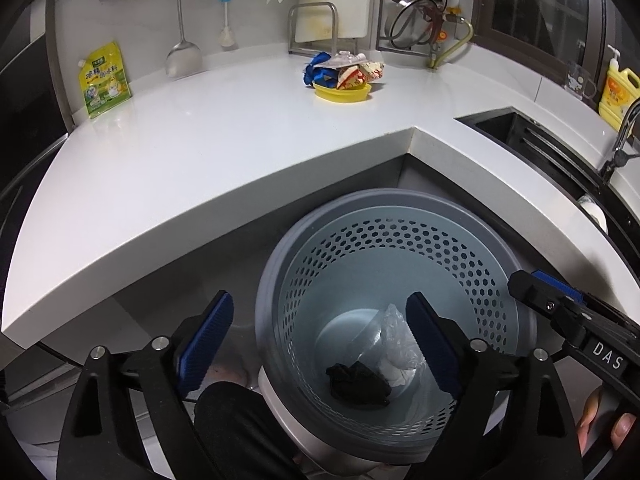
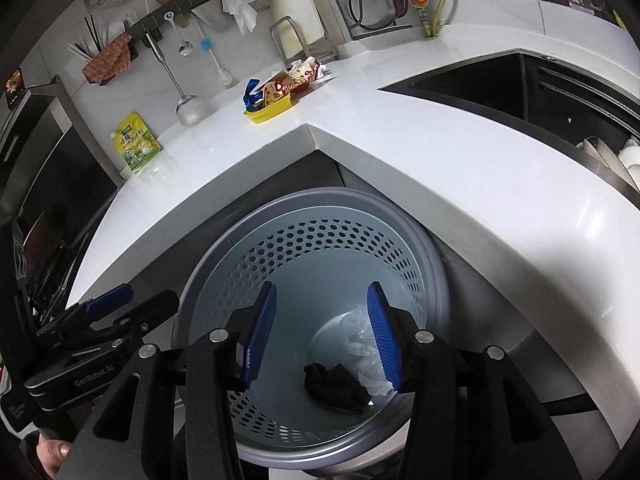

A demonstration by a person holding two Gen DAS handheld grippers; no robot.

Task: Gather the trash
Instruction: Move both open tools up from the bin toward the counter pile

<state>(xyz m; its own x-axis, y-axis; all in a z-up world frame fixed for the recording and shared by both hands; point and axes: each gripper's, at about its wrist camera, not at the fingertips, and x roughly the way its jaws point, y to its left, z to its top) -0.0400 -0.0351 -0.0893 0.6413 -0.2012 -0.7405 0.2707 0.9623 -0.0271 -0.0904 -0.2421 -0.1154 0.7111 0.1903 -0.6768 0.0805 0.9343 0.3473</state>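
Observation:
A grey perforated trash bin (image 1: pixel 472 248) (image 2: pixel 224 264) stands on the floor in the counter's inner corner. At its bottom lie a crumpled black piece (image 1: pixel 358 384) (image 2: pixel 332 386) and clear plastic with white paper (image 1: pixel 394 336) (image 2: pixel 362 344). My left gripper (image 1: pixel 320 344) is open and empty above the bin's left rim. My right gripper (image 2: pixel 322 336) is open and empty over the bin's mouth; it also shows in the left wrist view (image 1: pixel 560 308). A yellow dish heaped with wrappers (image 1: pixel 344 76) (image 2: pixel 280 94) sits on the white counter (image 1: pixel 200 152) (image 2: pixel 440 148).
A green-yellow pouch (image 1: pixel 104 80) (image 2: pixel 136 146) leans on the back wall. Utensils hang above; a ladle (image 1: pixel 182 56) (image 2: pixel 188 108) rests there. A dark sink (image 1: pixel 560 152) (image 2: pixel 520 88) lies to the right, with a yellow soap bottle (image 1: pixel 616 96) and a dish rack (image 1: pixel 424 12).

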